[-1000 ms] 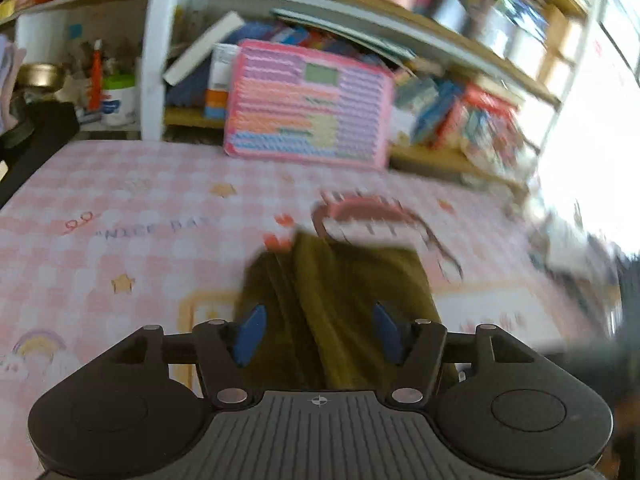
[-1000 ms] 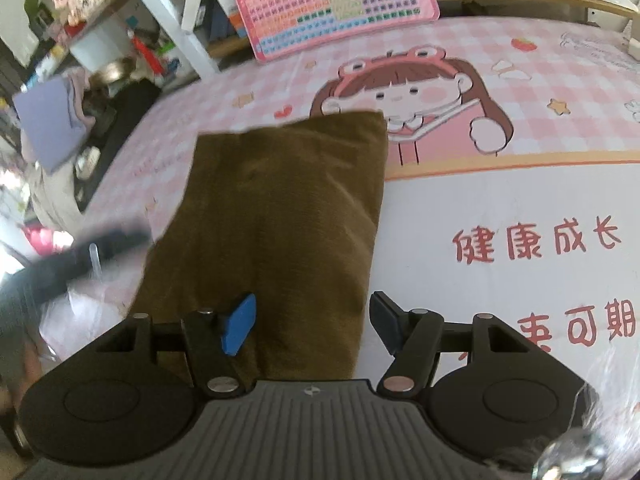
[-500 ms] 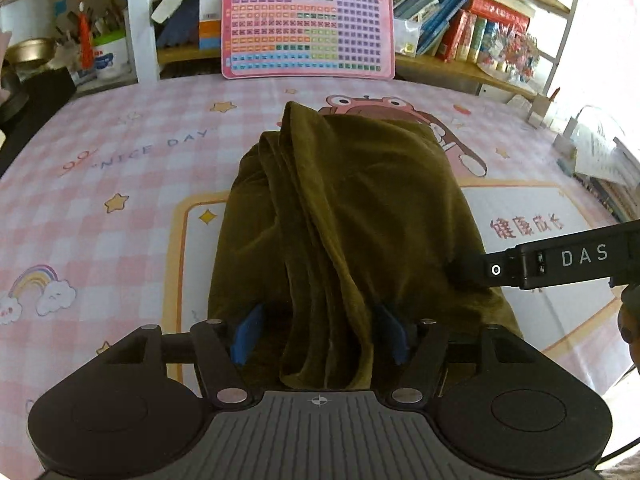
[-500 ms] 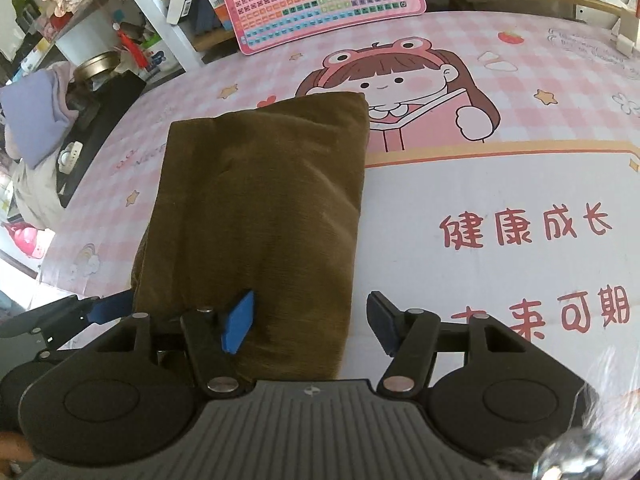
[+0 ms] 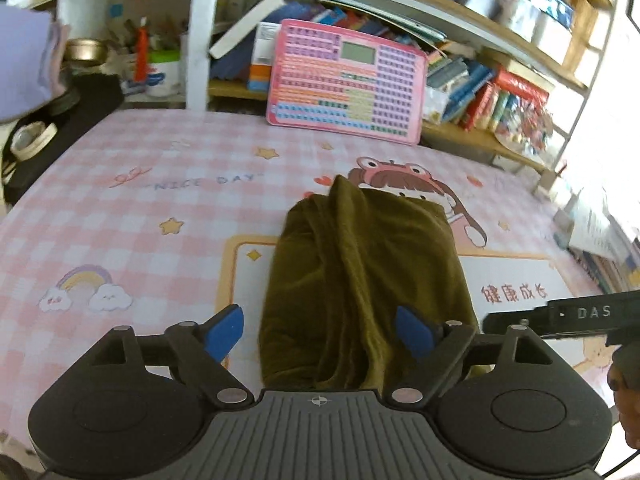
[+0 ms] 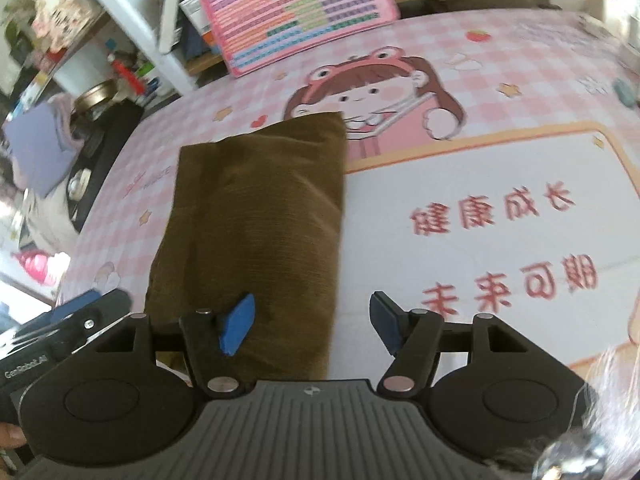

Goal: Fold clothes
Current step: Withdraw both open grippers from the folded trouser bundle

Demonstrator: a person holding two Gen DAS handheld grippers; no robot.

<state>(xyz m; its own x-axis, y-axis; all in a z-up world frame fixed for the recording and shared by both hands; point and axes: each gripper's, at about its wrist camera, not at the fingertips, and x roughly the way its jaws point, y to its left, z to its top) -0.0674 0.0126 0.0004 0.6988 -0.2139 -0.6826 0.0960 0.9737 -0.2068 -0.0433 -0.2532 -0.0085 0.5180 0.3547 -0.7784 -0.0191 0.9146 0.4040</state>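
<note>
Olive-brown corduroy garment (image 5: 360, 280), folded into a long rumpled rectangle, lying on pink checked cartoon-print desk (image 5: 140, 208). Left tool (image 5: 320, 328) spreading open astride near end; right tool (image 6: 312, 320) spread, unpinching, over 6 o'clock corner. Cluttered bookshelves (image 5: 460, 80) at 12 o'clock.

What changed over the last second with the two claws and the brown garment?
The left claw was closed around the near folds of the brown garment half a second ago; its jaws are now opening, pads clear of the cloth, so it has let go. The right claw stayed open over the garment's right edge, gripping nothing. The garment stays folded on the pink checked mat.
</note>
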